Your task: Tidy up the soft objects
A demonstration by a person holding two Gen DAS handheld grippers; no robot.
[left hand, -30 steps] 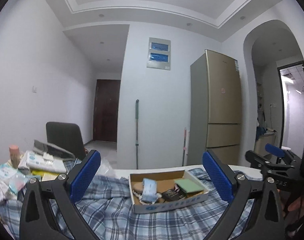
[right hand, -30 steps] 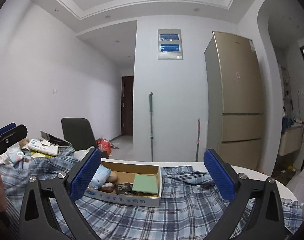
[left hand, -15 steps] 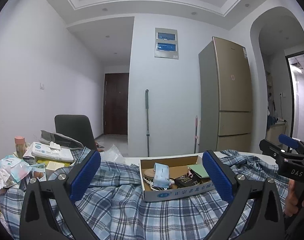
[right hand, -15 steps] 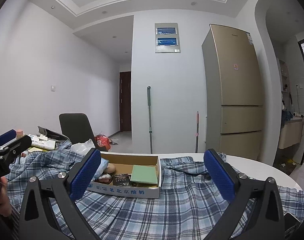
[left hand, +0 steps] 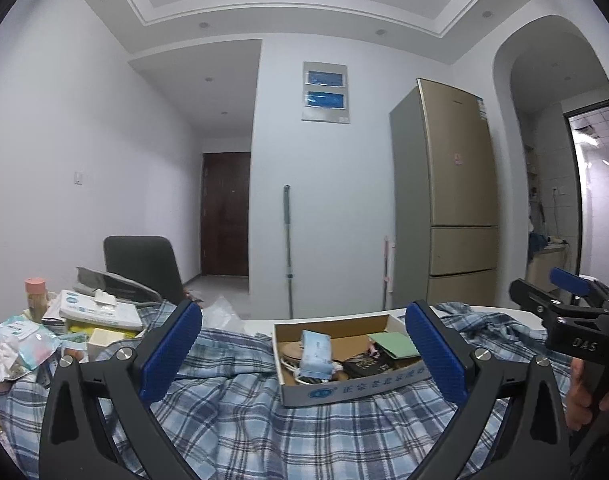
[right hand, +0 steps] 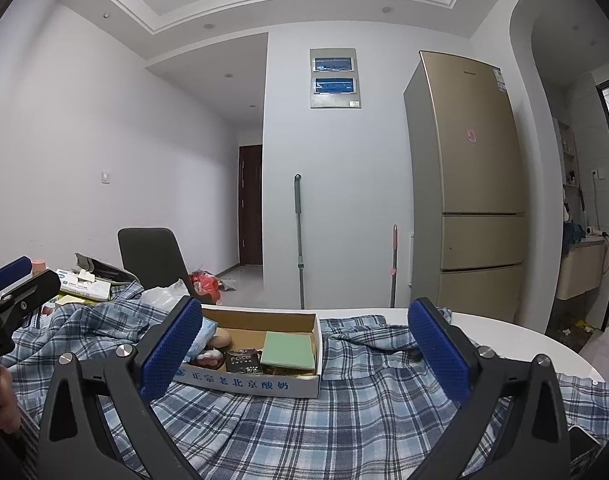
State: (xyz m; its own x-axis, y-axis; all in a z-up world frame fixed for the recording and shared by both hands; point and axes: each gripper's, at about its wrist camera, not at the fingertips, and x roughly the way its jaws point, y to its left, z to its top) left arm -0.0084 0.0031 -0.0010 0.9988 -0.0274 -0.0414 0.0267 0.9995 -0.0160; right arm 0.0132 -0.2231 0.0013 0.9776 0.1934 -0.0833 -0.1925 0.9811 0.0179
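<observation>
A blue-and-white plaid shirt [left hand: 244, 412] lies spread over the white table, also in the right wrist view [right hand: 344, 420]. A shallow cardboard box [left hand: 344, 390] sits on it, holding a blue mask pack [left hand: 316, 354], a green pad [left hand: 392, 344] and small items; the box also shows in the right wrist view [right hand: 256, 380]. My left gripper [left hand: 304, 354] is open and empty, held above the shirt in front of the box. My right gripper [right hand: 304, 354] is open and empty, likewise before the box.
Clutter of tissue packs, papers and a pink-lidded jar [left hand: 36, 294] is piled at the table's left. A dark chair [left hand: 142, 264] stands behind it. A gold fridge [left hand: 448, 200] and two mops stand by the far wall. The white table edge [right hand: 524, 336] curves at right.
Both grippers have lowered slightly and shifted; the box now sits more centred between the left gripper's fingers. Both stay open.
</observation>
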